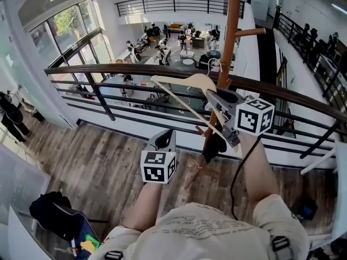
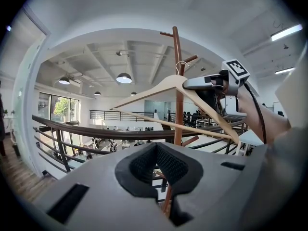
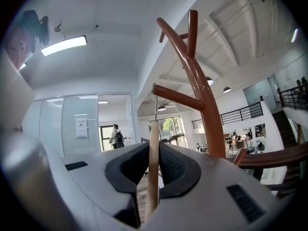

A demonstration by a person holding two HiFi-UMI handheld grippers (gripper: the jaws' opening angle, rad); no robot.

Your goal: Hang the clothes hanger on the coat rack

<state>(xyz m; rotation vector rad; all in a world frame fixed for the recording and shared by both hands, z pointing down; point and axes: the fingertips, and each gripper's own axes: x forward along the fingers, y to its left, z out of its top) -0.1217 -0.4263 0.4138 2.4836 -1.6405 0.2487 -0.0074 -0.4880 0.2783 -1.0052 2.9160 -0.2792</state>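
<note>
A pale wooden clothes hanger [image 1: 184,84] is held up in front of the brown coat rack [image 1: 230,31]. My right gripper [image 1: 212,97] is shut on the hanger's right arm, close below its neck. In the right gripper view the thin wooden bar [image 3: 153,148] stands pinched between the dark pads. Its metal hook [image 3: 156,100] rises just beside the tip of a rack peg [image 3: 177,97]; whether the hook rests on the peg I cannot tell. My left gripper [image 1: 165,135] hangs lower and to the left, jaws together and empty, pointing at the rack pole [image 2: 178,95].
A dark curved railing [image 1: 124,72] runs across in front of me, with the rack standing just this side of it. Beyond the railing is a drop to a lower floor with desks and people. A black bag [image 1: 51,210] lies on the wooden floor at lower left.
</note>
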